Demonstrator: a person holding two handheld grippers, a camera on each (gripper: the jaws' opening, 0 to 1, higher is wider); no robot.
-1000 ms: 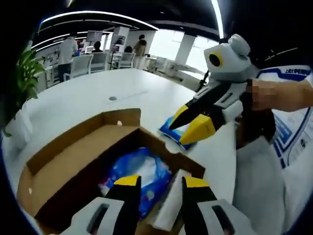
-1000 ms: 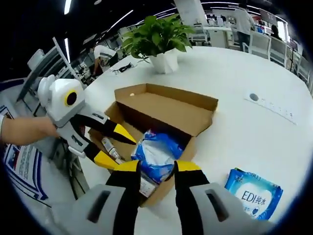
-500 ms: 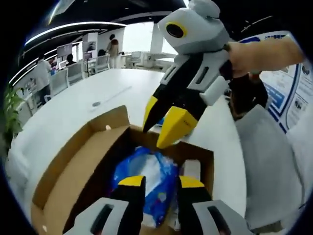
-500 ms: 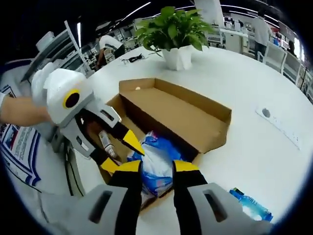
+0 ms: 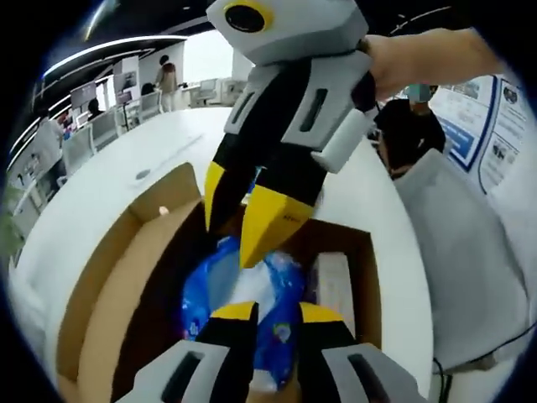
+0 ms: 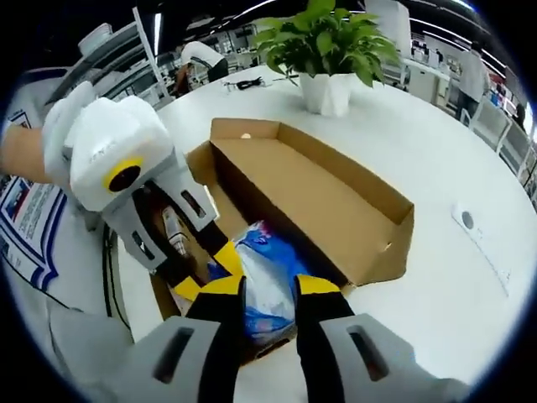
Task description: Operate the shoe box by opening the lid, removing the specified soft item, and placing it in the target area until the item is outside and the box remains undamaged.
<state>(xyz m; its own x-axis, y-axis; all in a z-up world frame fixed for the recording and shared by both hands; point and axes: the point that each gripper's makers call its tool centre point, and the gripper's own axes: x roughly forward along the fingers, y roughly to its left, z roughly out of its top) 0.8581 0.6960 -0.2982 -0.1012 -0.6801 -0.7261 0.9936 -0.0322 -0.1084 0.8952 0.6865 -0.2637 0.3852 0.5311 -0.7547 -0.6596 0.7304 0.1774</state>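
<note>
Left gripper view first: the left gripper [image 5: 267, 312] hangs low over the open cardboard shoe box [image 5: 101, 285], yellow-tipped jaws a narrow gap apart with nothing visibly pinched. Right beneath and between them lies the soft item, a blue-and-white plastic pack [image 5: 210, 290], down inside the box. A white carton [image 5: 334, 281] sits beside it along the box wall. Coming in from above, the right gripper [image 5: 243, 222] points its own yellow tips down at the pack, jaws slightly parted; whether they touch the plastic, I cannot tell. A hand [image 5: 394, 63] holds it.

Over in the right gripper view, the right gripper [image 6: 267, 287] has its tips spread a little, right over the blue-and-white plastic pack [image 6: 256, 269], no grip shown. The left gripper [image 6: 210, 267] dips in from the left, tips at the pack's edge. The lid [image 6: 310, 197] stands folded back, open. Behind it, a potted plant [image 6: 323, 50] on the white table [image 6: 436, 277].
</note>
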